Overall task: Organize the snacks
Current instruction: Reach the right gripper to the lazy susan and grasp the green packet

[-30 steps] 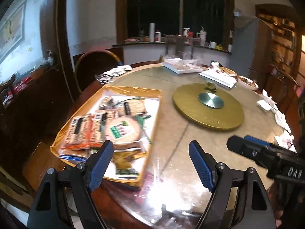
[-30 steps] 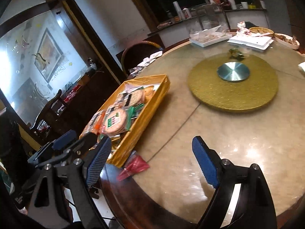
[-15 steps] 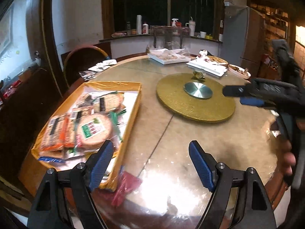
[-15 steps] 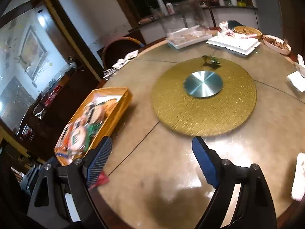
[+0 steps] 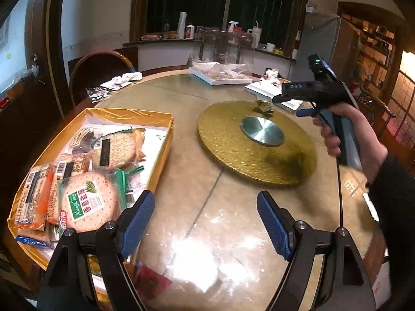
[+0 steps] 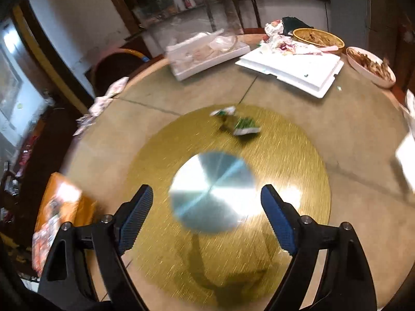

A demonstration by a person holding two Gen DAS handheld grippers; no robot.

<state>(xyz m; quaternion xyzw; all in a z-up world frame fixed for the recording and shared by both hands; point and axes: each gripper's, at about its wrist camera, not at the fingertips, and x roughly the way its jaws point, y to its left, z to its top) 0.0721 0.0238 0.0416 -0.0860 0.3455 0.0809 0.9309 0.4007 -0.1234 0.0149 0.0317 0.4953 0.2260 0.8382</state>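
A gold box (image 5: 145, 115) on the left of the round table holds several snack packs, with a round biscuit pack (image 5: 87, 204) in front. My left gripper (image 5: 205, 216) hangs open over the table just right of the box, nothing between its fingers. A small red packet (image 5: 153, 282) lies on the table by the box's near corner. A green snack packet (image 6: 243, 127) lies on the far part of the gold turntable (image 6: 285, 155). My right gripper (image 6: 207, 207) hovers over the turntable's steel hub, short of the packet. Its jaws are closing slightly and hold nothing. A hand (image 5: 350, 134) carries it.
At the table's far side stand two white foam trays (image 6: 293, 70) (image 6: 207, 57) and two bowls of food (image 6: 319, 37) (image 6: 371, 64). Papers (image 5: 122, 80) lie at the far left edge beside a round-backed chair (image 5: 101, 72). White napkins (image 6: 407, 153) sit at the right rim.
The right gripper swept from beside the box across the table to above the turntable, now tilted more downward. The left gripper drifted right, so the box sits further left.
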